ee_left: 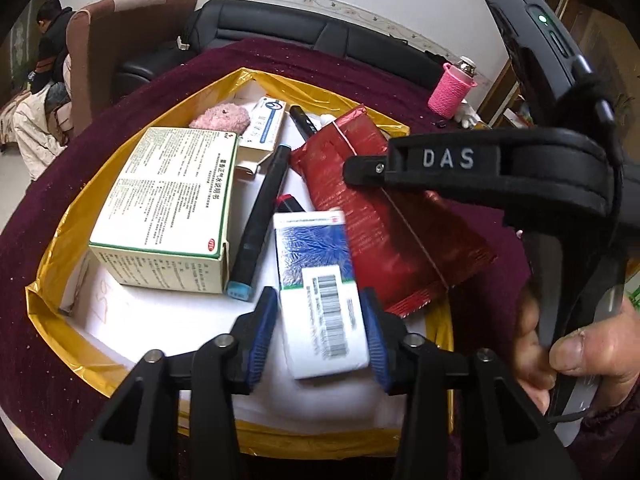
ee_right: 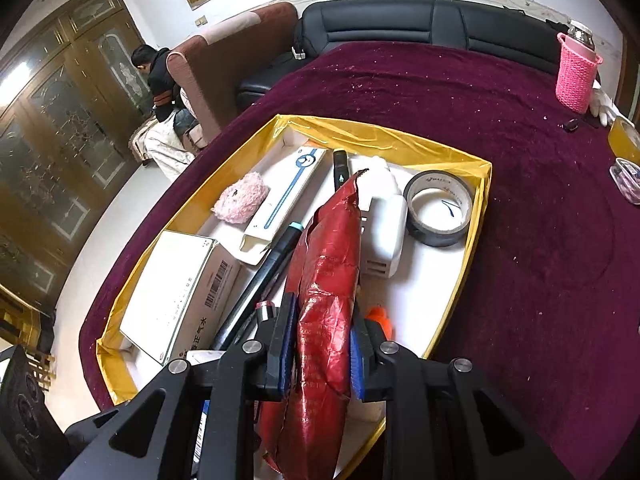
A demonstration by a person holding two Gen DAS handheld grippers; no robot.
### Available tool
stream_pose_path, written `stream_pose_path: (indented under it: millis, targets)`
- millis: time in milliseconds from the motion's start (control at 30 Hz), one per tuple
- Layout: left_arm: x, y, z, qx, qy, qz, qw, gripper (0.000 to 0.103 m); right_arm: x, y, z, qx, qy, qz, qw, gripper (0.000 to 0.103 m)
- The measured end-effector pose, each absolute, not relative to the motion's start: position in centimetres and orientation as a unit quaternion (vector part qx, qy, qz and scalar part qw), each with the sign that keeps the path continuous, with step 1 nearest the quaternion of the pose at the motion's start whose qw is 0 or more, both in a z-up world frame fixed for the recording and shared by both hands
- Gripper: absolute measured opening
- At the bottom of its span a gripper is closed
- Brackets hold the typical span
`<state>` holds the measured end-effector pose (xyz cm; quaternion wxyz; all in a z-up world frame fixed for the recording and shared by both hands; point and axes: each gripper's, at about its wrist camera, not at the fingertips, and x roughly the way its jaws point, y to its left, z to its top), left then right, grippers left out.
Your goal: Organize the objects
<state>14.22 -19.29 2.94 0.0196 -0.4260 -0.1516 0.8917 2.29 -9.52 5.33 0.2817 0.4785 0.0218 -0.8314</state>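
A white tray with a yellow rim (ee_left: pixel 52 240) (ee_right: pixel 400 136) sits on the maroon cloth. My left gripper (ee_left: pixel 323 320) is shut on a small blue and white box with a barcode (ee_left: pixel 320 280), held over the tray's near side. My right gripper (ee_right: pixel 323 344) is shut on a red foil packet (ee_right: pixel 328 280) (ee_left: pixel 384 216), held edge-up above the tray. In the tray lie a large white medicine box (ee_left: pixel 168 204) (ee_right: pixel 172 292), a black marker with blue caps (ee_left: pixel 260 220) (ee_right: pixel 264 272), a long white box (ee_right: pixel 288 196), a pink fluffy thing (ee_right: pixel 242 198), a white device (ee_right: pixel 386 224) and a tape roll (ee_right: pixel 438 208).
A pink knitted cup holder with a bottle (ee_right: pixel 576 68) (ee_left: pixel 450 92) stands at the cloth's far right. Small items (ee_right: pixel 626 172) lie at the right edge. A black sofa (ee_right: pixel 400 20), a brown armchair (ee_right: pixel 224 64) and a seated person (ee_right: pixel 160 76) are behind the table.
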Motion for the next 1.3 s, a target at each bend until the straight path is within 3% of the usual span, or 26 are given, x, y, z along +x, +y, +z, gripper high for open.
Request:
stream_pose_path:
  millis: [100,233,633,700,1133,1300]
  targets:
    - [14.1,-19.4,3.3,-0.418,-0.144,0.897,0.001,0.06,1.4,-9.6,5.3,0.481,0.015,-0.832,0.276,0.029]
    - [14.3,-20.0,3.5,-0.414,-0.15,0.898,-0.006,0.062,1.2,-9.0,5.6,0.48,0.002,-0.837,0.263,0.033]
    - [15.6,-19.7,5.5,-0.387,-0.136,0.912,-0.017,0.073,3.5,-7.2,9.9,0.426,-0.02,-0.86,0.279,0.064]
    - [16.0,-19.8,6.1,-0.379,-0.132,0.916,-0.024,0.078,3.9,-7.0,9.5,0.43,-0.022,-0.86,0.275,0.065]
    - [18.0,-20.4,7.6,-0.353,-0.113,0.927,-0.062,0.086,5.0,-7.9,4.7,0.505,-0.069,-0.806,0.301,0.069]
    - [19.0,-20.0,8.5,-0.329,-0.085,0.936,-0.094,0.093,6.2,-7.1,5.8,0.466,-0.056,-0.838,0.279,0.069]
